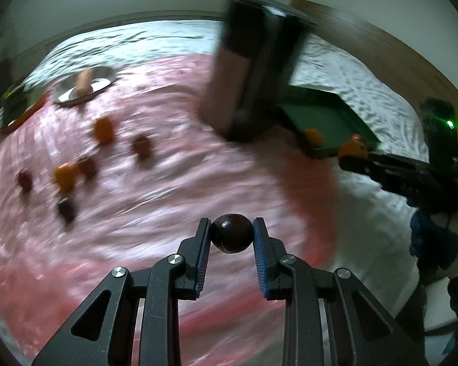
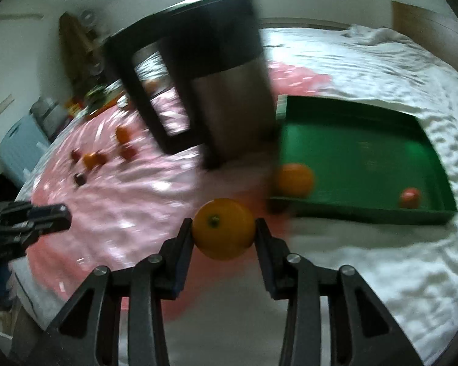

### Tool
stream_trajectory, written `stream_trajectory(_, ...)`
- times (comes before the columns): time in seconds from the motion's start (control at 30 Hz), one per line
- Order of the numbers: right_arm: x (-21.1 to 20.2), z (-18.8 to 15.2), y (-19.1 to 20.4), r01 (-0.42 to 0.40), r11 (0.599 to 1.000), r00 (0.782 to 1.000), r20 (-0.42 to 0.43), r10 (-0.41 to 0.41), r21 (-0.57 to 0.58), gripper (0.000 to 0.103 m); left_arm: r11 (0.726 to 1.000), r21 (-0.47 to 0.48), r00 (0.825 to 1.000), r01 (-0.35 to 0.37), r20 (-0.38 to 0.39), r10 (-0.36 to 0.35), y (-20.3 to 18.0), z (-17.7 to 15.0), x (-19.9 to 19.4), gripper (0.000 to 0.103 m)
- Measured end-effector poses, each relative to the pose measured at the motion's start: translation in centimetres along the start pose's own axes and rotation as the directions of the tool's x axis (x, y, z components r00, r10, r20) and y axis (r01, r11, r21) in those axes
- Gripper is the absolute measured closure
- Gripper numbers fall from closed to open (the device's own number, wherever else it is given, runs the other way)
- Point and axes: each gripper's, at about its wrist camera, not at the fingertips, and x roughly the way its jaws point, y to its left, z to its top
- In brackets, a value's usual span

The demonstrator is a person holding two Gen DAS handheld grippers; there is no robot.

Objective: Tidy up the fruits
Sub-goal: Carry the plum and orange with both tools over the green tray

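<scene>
My left tongs (image 1: 232, 234) clamped on dark plum (image 1: 232, 233), over pink cloth (image 1: 168, 183). My right tongs (image 2: 224, 228) clamped on orange (image 2: 224, 228), near green tray (image 2: 366, 210). Tray holds another orange (image 2: 294, 180), small red fruit (image 2: 410, 197). Blurred loose fruit, maybe plums and oranges (image 1: 65, 177), on cloth.

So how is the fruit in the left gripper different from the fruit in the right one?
The dark fruit is deep reddish-brown, while the orange fruit is bright orange. The dark fruit looks smooth and glossy with no stem showing; the orange fruit shows a small green stem spot. Both are round, and each is pinched between a gripper's two fingers above the pink cloth.
</scene>
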Motion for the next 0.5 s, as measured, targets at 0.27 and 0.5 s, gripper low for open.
stream_trajectory(0.27,-1.9,1.7,-9.9,0.107,0.988,0.992,0.057,-0.114,0.115,0.057,0.988,0.116,0.995,0.1,-0.011,-0.099,-8.5,5.8,4.3,0.08)
stream_trajectory(0.5,-2.3,3.4,-18.3,0.189,0.958,0.974,0.085,-0.211,0.214,0.057,0.972,0.187,0.99,0.139,-0.033,-0.135,-14.6,11.7,9.9,0.08)
